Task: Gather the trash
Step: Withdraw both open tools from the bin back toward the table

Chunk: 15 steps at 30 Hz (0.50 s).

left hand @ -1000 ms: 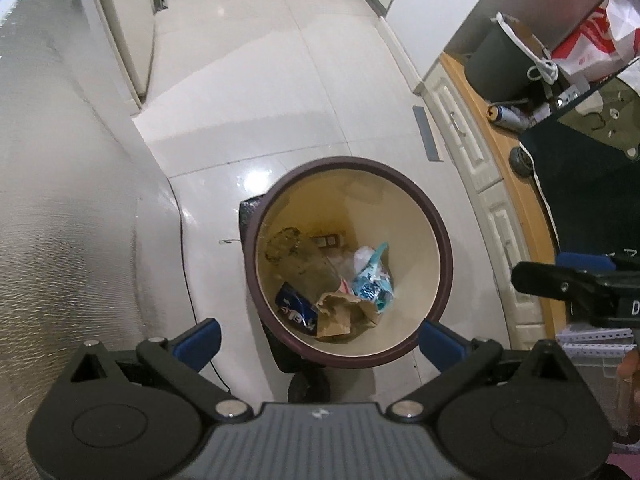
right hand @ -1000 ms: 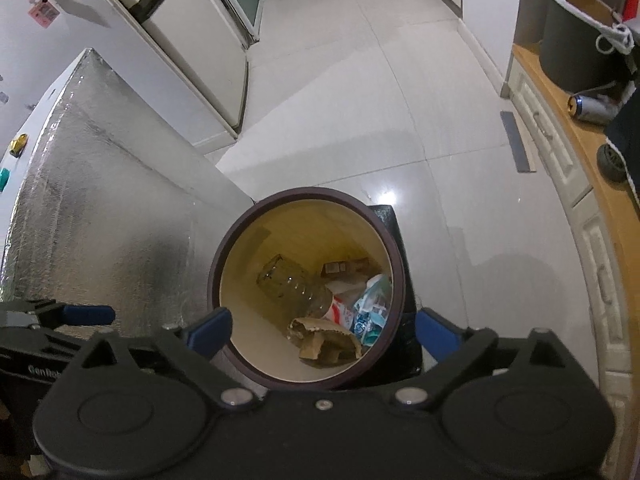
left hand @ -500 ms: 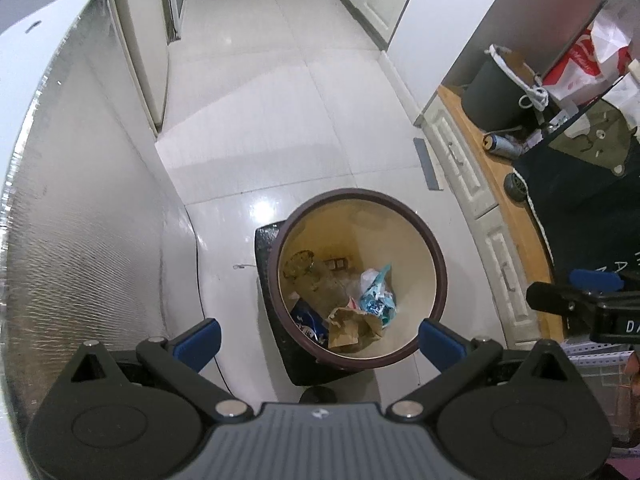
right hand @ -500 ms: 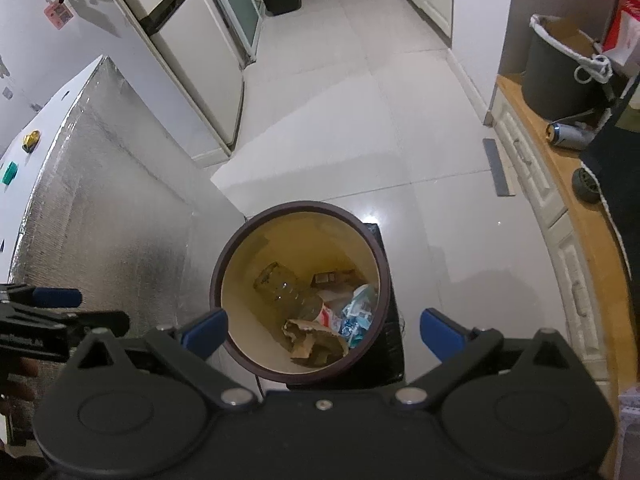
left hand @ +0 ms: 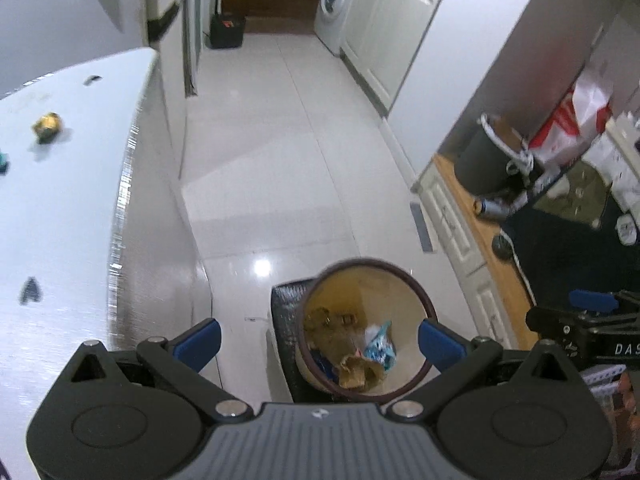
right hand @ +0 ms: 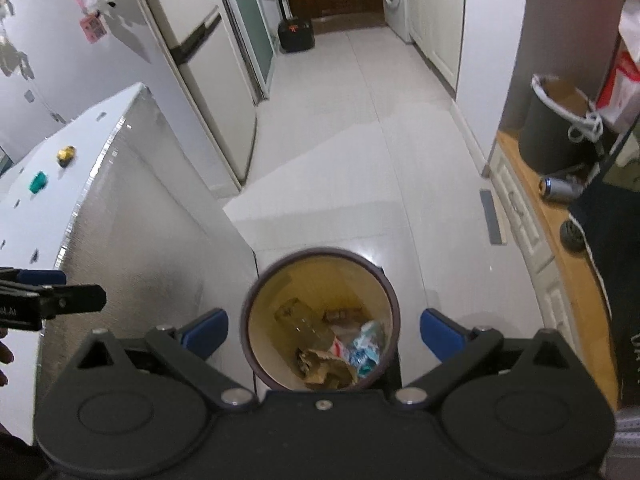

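My left gripper (left hand: 318, 338) and right gripper (right hand: 323, 332) both hang high over the trash bin (right hand: 256, 300), spread wide and holding nothing. I think that is because the bin is where trash goes. In the bin lie a brown paper scrap (right hand: 320, 370) and a blue wrapper (right hand: 366, 346). Farther off, left of the bin, a gold ball (right hand: 66, 154) and a green bit (right hand: 38, 181) wait on the white table (right hand: 48, 200).
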Available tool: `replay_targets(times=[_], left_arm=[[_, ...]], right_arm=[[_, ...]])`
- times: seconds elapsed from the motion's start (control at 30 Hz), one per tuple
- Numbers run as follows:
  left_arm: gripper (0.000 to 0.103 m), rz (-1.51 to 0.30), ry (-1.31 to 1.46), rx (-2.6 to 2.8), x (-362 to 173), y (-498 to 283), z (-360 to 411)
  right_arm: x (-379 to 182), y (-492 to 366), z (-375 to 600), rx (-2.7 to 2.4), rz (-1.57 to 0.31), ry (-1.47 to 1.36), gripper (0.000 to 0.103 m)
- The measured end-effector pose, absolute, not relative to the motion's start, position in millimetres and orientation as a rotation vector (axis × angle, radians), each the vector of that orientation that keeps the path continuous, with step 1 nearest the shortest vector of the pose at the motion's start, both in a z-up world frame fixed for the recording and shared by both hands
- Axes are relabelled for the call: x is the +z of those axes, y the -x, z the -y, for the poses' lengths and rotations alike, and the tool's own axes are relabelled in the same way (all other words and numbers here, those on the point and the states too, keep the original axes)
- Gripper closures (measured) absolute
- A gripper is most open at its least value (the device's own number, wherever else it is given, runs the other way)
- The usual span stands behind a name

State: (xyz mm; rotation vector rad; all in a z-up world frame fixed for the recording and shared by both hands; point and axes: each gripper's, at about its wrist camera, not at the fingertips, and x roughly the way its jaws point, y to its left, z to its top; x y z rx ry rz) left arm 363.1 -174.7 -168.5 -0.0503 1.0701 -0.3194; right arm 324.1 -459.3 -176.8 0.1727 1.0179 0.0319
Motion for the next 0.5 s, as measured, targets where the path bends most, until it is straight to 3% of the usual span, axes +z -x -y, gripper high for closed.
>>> replay_targets(times=[0.5], left_arm=[[0.000,-0.891,0.120,-0.256,-99.9,-354.5,36.8]], right_arm=[[-109.7,-340.7,322.3,0.108,-0.868,-0.098,0.000]])
